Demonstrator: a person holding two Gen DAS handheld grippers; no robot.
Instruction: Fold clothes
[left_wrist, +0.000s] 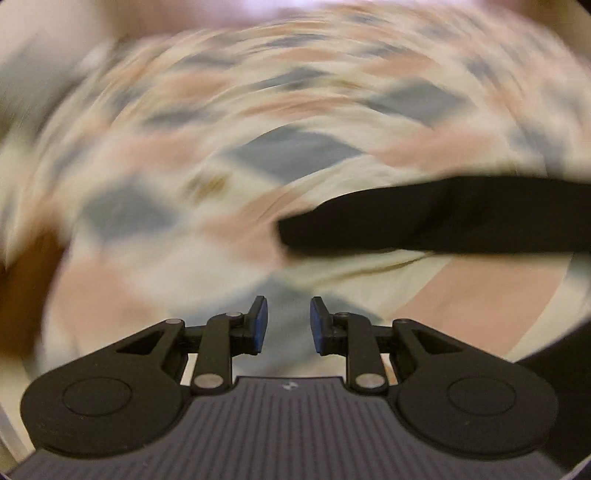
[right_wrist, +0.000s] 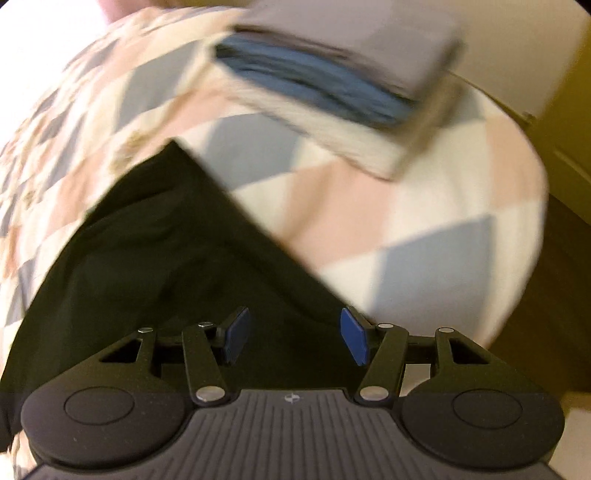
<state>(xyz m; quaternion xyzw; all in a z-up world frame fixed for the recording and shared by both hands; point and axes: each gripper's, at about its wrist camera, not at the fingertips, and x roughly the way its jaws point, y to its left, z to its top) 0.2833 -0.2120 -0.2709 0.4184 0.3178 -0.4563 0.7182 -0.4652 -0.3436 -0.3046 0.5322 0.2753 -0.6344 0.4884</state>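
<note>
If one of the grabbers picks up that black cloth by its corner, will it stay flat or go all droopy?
Probably droopy. The black cloth lies soft and creased on the checked bedcover, so it looks thin and floppy. It likely weighs little, and a corner pinch would let the rest hang and drag. It won't roll or tip.

Both pictures have warm, soft indoor light with no hard shadows. The left wrist view is strongly smeared in a circular way, so the checked bedcover (left_wrist: 295, 155) loses its edges. The right wrist view is blurred less; the pile of folded clothes (right_wrist: 332, 85) is streaked. Fisheye bending curves the borders, and the corners are dark.
</note>
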